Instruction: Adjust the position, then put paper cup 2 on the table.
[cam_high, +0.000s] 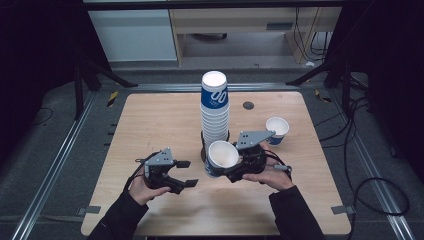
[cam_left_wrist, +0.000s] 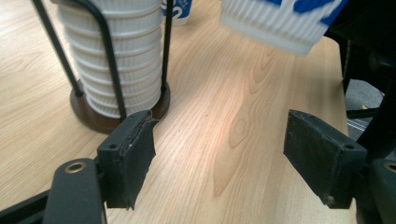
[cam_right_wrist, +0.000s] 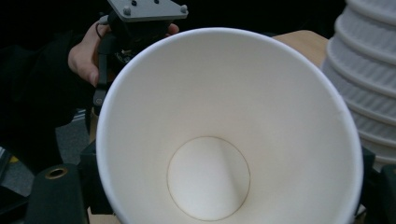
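Gripping a paper cup (cam_high: 222, 156), the right gripper (cam_high: 239, 167) holds it clear of the counter (cam_high: 150, 120), just near and right of the cup stack (cam_high: 215, 112). Its jaws are clamped on the cup's lower body, and in the high view the open mouth tips up and toward the left. The cup is white inside, with a thin rolled rim and a round flat bottom marked by a faint ring; in the right gripper view (cam_right_wrist: 229, 130) its mouth takes up most of the frame. Outside, the wall is ribbed white with blue patches, seen from below in the left gripper view (cam_left_wrist: 280, 21).

The stack stands upright near the middle of the counter in a holder (cam_left_wrist: 116, 112) with a round dark wooden base and thin black wire uprights. Its cups carry the same ribbed white lower bands, and the topmost shows a blue wall with white lettering and a white inside.

The left gripper (cam_high: 186, 174) sits low over the near left part of the counter, with its jaws apart and only bare wood between them, pointing toward the holder's base. A second single cup (cam_high: 277, 129) stands upright on the counter to the right of the stack, blue and white with a white inside, well apart from the held cup.
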